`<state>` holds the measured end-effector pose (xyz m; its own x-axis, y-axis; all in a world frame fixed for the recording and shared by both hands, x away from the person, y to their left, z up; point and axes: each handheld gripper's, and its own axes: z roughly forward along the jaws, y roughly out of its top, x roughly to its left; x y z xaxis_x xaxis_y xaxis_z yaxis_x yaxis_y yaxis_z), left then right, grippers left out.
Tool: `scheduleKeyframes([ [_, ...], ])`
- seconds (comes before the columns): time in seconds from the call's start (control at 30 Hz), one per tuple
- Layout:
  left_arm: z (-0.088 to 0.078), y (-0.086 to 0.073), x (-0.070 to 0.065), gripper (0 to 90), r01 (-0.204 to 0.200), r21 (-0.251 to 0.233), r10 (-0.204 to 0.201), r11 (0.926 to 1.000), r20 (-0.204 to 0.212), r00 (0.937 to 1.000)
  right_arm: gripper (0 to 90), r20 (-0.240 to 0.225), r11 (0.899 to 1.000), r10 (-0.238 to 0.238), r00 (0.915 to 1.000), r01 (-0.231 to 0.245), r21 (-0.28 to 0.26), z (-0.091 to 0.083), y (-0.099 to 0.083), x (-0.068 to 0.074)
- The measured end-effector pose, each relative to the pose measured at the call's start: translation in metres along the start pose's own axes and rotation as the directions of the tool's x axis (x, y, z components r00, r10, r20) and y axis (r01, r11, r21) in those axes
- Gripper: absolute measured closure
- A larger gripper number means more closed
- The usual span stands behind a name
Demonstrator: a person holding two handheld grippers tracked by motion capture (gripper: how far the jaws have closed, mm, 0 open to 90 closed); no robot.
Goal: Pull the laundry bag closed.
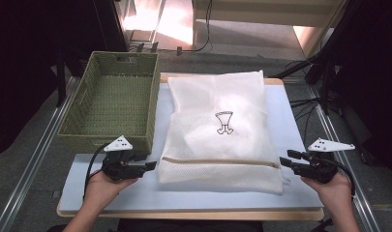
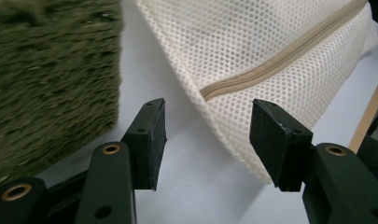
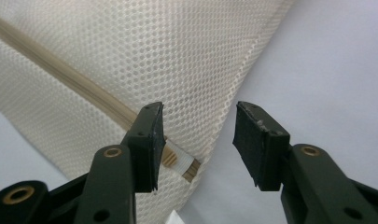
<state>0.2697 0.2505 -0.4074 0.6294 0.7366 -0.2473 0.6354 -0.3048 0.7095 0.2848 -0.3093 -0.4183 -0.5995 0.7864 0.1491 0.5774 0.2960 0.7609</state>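
A white mesh laundry bag [image 1: 218, 128] lies flat along the middle of the table [image 1: 193, 198], its zippered end toward the near edge and its far end reaching the far edge, where both hands can get at it. The left gripper [image 1: 150, 162] sits just off the bag's near-left corner, jaws spread with nothing between them; in the left gripper view the pads [image 2: 149, 140] frame the corner where the tan zipper [image 2: 270, 60] begins, apart from the cloth. The right gripper [image 1: 284, 162] mirrors it at the near-right corner, jaws wide and empty, the zipper's end tab [image 3: 179, 163] lying just beside one pad [image 3: 151, 140]. Each gripper faces inward along the zipper line, a stance that suggests the two ends are the natural holds for lifting or moving the bag evenly. A green woven basket [image 1: 111, 96] stands empty at the table's far-left corner, touching or nearly touching the bag's left side, likely the bag's destination. A small printed emblem [image 1: 224, 122] marks the bag's upper face.
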Motion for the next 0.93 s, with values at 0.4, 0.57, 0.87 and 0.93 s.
scheduleKeyframes([
  [0.4, -0.005, -0.001, 0.011, 41.1, 0.006, -0.003, -0.006, 1.0, -0.041, 0.9991, 50.1, 0.072, 0.999, 0.053, 0.996, -0.052, -0.014, 0.008, -0.004, -0.003],
  [0.57, -0.004, -0.001, 0.011, 40.9, 0.006, -0.005, -0.006, 1.0, -0.036, 0.9993, 48.1, 0.071, 0.997, 0.071, 0.9949, -0.07, -0.016, 0.008, -0.005, -0.005],
  [0.87, -0.002, -0.001, 0.012, 40.3, 0.005, 0.005, -0.005, 1.0, -0.035, 0.9994, 46.3, 0.068, 0.998, 0.067, 0.9954, -0.067, -0.012, 0.011, -0.006, -0.005],
  [0.93, -0.002, -0.001, 0.012, 40.2, 0.004, 0.007, -0.004, 1.0, -0.036, 0.9993, 46.3, 0.071, 0.998, 0.069, 0.9951, -0.068, -0.009, 0.011, -0.006, -0.006],
])
